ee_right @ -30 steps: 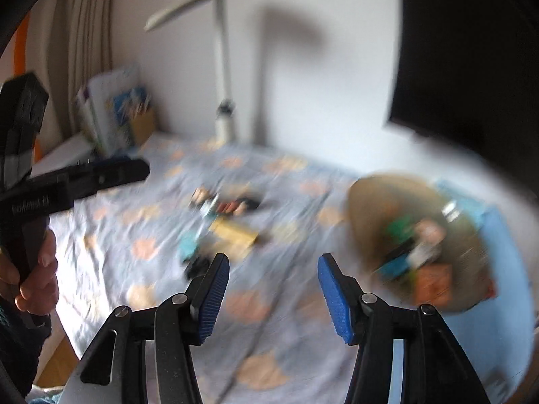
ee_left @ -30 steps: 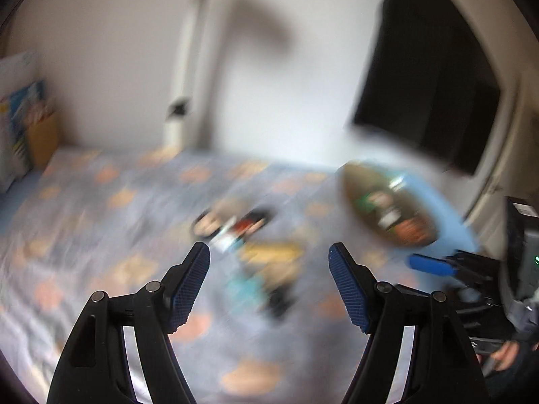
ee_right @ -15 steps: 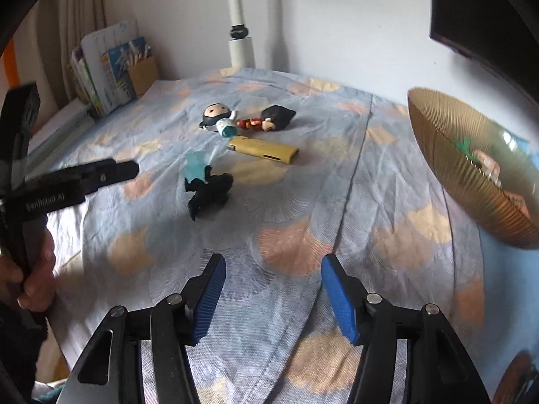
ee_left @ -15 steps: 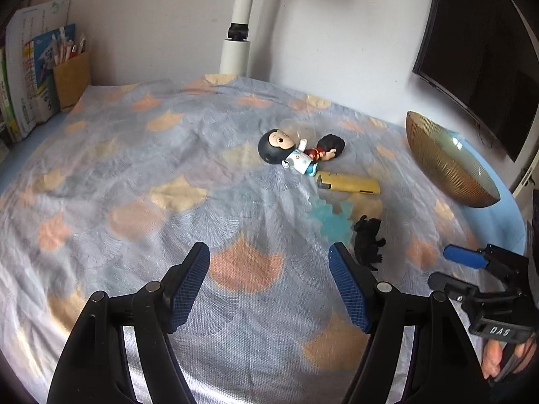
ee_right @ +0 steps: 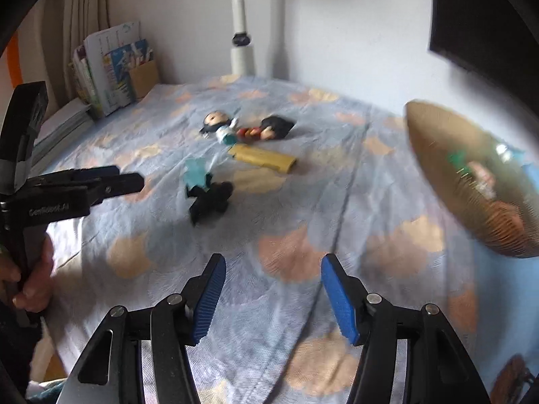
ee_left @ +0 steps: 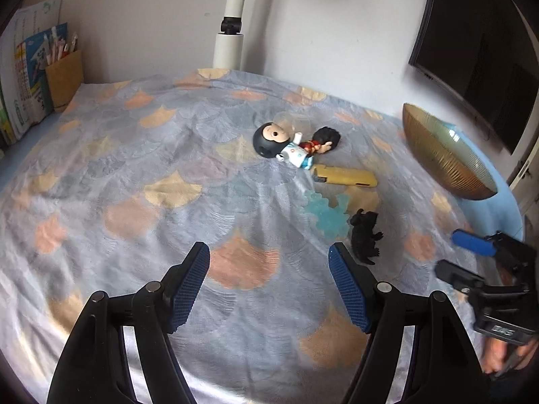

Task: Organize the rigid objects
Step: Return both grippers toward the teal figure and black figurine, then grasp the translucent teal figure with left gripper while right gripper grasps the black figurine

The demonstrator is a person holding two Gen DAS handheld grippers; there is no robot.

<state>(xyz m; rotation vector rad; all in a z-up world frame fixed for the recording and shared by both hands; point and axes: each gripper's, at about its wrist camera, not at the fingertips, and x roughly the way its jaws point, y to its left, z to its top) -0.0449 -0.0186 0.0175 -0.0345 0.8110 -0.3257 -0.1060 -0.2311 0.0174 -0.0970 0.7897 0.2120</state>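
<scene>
On the patterned cloth lie a big-headed doll figure point(ee_left: 281, 141) point(ee_right: 220, 124), a second dark-haired figure point(ee_left: 321, 139) point(ee_right: 273, 127), a yellow bar point(ee_left: 345, 176) point(ee_right: 264, 158), a pale blue toy point(ee_left: 325, 212) point(ee_right: 196, 173) and a black creature figure point(ee_left: 365, 235) point(ee_right: 212, 198). A gold ribbed bowl point(ee_left: 444, 155) point(ee_right: 448, 181) at the right holds several small items. My left gripper point(ee_left: 269, 282) is open and empty, just left of the black figure. My right gripper point(ee_right: 271, 296) is open and empty, nearer than the toys.
A white lamp post point(ee_left: 230, 37) stands at the back by the wall. Books and a brown pencil holder point(ee_left: 64, 77) sit at the back left. A dark monitor point(ee_left: 481, 47) hangs at the right. The bowl rests on a blue mat point(ee_left: 505, 198).
Both grippers swung down from the wall toward the cloth, then moved closer to the toys. Both stayed open and empty.
</scene>
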